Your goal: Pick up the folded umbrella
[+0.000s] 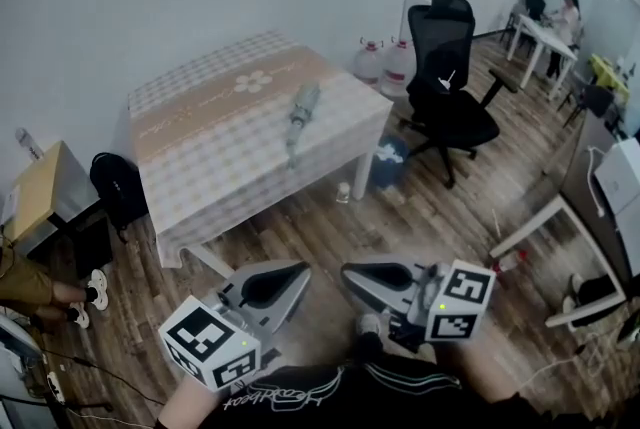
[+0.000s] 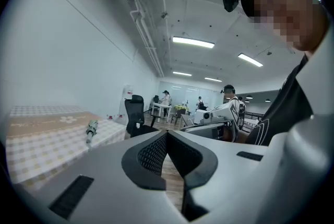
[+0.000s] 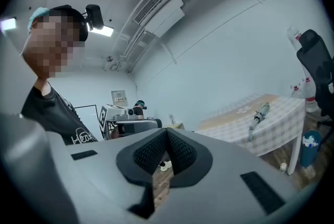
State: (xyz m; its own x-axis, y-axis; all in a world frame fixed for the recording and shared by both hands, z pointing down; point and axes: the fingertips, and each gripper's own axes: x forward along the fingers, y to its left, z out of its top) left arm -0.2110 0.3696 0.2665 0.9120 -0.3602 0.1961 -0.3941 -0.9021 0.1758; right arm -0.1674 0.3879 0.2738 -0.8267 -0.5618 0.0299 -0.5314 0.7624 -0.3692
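Observation:
The folded umbrella [image 1: 300, 112] is greyish-green and lies on the table with the checked cloth [image 1: 200, 157], near its right side. It also shows small in the left gripper view [image 2: 92, 129] and in the right gripper view [image 3: 259, 113]. Both grippers are held low in front of the person, well short of the table. My left gripper [image 1: 298, 273] is shut with nothing between its pads [image 2: 156, 152]. My right gripper [image 1: 348, 273] is shut and empty too, its pads [image 3: 180, 150] meeting at the tip. The two grippers point roughly toward each other.
A black office chair [image 1: 450, 87] stands right of the table, with water bottles [image 1: 385, 62] behind it and a blue bin [image 1: 388, 162] by the table leg. A wooden cabinet [image 1: 45, 192] and a black bag [image 1: 118, 182] sit left. A white desk [image 1: 540, 217] is at the right.

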